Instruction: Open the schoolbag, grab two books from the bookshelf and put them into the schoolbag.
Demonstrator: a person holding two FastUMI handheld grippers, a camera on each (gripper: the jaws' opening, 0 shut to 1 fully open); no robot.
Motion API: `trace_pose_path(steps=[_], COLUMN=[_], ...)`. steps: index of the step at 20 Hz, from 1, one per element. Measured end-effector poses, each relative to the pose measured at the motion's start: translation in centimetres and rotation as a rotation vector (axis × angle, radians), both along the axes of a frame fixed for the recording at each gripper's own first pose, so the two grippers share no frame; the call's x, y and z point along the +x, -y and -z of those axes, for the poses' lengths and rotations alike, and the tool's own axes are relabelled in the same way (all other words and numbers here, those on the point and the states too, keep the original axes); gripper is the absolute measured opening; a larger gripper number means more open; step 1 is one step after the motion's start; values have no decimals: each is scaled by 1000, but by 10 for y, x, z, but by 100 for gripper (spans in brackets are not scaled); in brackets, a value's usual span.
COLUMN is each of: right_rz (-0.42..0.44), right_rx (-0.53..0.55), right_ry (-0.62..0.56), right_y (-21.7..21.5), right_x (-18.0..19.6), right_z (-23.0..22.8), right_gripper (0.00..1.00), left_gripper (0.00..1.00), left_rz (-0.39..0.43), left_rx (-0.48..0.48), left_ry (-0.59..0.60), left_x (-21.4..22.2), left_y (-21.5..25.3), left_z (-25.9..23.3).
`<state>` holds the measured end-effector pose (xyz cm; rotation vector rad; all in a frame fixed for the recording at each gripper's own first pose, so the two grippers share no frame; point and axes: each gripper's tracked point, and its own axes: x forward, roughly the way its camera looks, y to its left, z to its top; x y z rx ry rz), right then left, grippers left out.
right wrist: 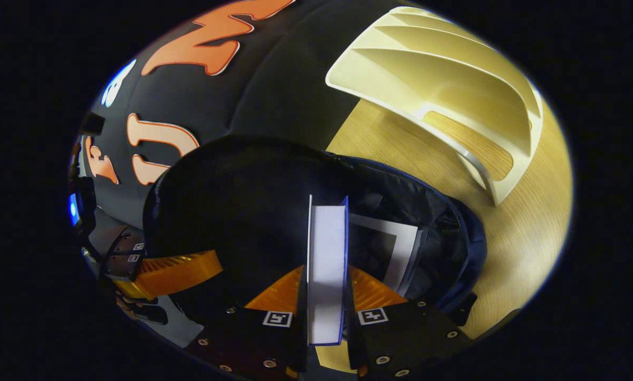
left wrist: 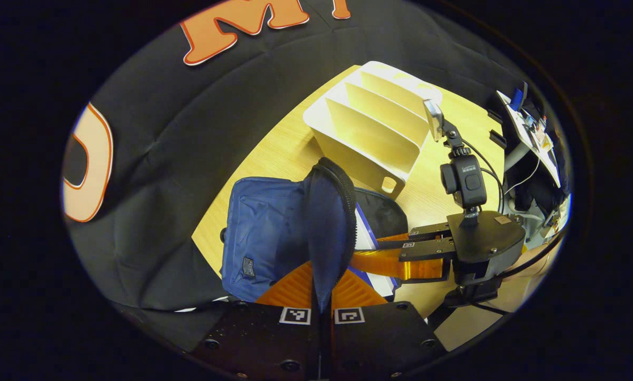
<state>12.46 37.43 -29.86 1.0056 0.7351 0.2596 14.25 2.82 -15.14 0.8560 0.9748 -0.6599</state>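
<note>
left gripper (left wrist: pixel 320 296) clamped on schoolbag (left wrist: pixel 274 227) flap | right gripper (right wrist: pixel 326 301) clamped on book (right wrist: pixel 326 254) over bag opening

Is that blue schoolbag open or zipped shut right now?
Open. The left gripper pinches the blue fabric schoolbag's flap upright, and the right gripper holds a white-paged book over its dark opening.

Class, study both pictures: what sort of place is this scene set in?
Probably a staged recording booth, not a home: a wooden table against a black cloth wall, holding a file rack and a blue schoolbag.
</note>
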Motion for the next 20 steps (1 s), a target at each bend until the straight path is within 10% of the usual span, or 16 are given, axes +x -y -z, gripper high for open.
trace_pose_path(steps=[5, 6, 7, 9, 20], right_rz=[-12, -13, -15, -25, -63], right_rx=[-40, -46, -54, -78, -123], right_ry=[-33, -35, -43, -73, -87], right_y=[10, 12, 14, 18, 37], right_x=[-5, -7, -9, -15, -31], right_z=[0, 1, 3, 8, -2], right_gripper=[58, 47, 80, 94, 97], left_gripper=[2, 2, 2, 2, 2], left_rz=[-49, -49, -48, -46, -56], left_rx=[-33, -32, -29, -27, -42], left_ry=[-21, -21, -18, -17, -13], left_x=[4, 3, 3, 5, 4], left_y=[-9, -11, -11, -11, -15], left_z=[4, 4, 4, 3, -1])
